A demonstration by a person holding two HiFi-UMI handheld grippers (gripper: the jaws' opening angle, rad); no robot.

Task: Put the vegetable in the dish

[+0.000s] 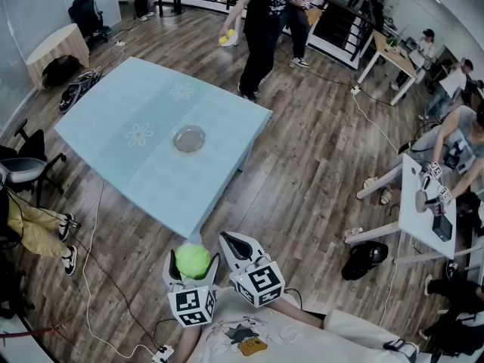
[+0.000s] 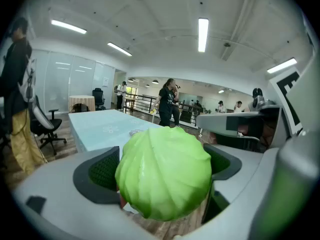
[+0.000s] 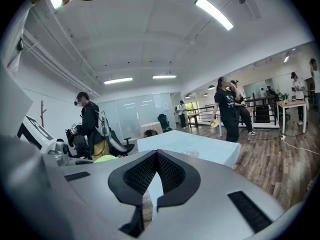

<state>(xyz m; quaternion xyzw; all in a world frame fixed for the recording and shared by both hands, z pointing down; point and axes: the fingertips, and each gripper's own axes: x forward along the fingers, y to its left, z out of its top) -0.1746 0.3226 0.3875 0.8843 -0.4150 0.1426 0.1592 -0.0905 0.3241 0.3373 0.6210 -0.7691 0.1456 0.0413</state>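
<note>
Wooden flooring [image 1: 310, 187] spreads under a pale blue table [image 1: 106, 127]. Short of the table's near corner, a round green cabbage [image 2: 165, 171] sits clamped between the wide-spread jaws of the left gripper [image 1: 192, 263]. Just beside it, the right gripper [image 3: 158, 156] has its jaws pressed together on nothing. A glass dish [image 1: 189, 138] rests mid-table, well apart from the cabbage. A person [image 1: 261, 29] stands beyond the far edge.

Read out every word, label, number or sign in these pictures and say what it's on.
No readable text anywhere.
The marker cube on the left gripper and that on the right gripper bear only black-and-white patterns.
The shirt print is too small to read.
</note>
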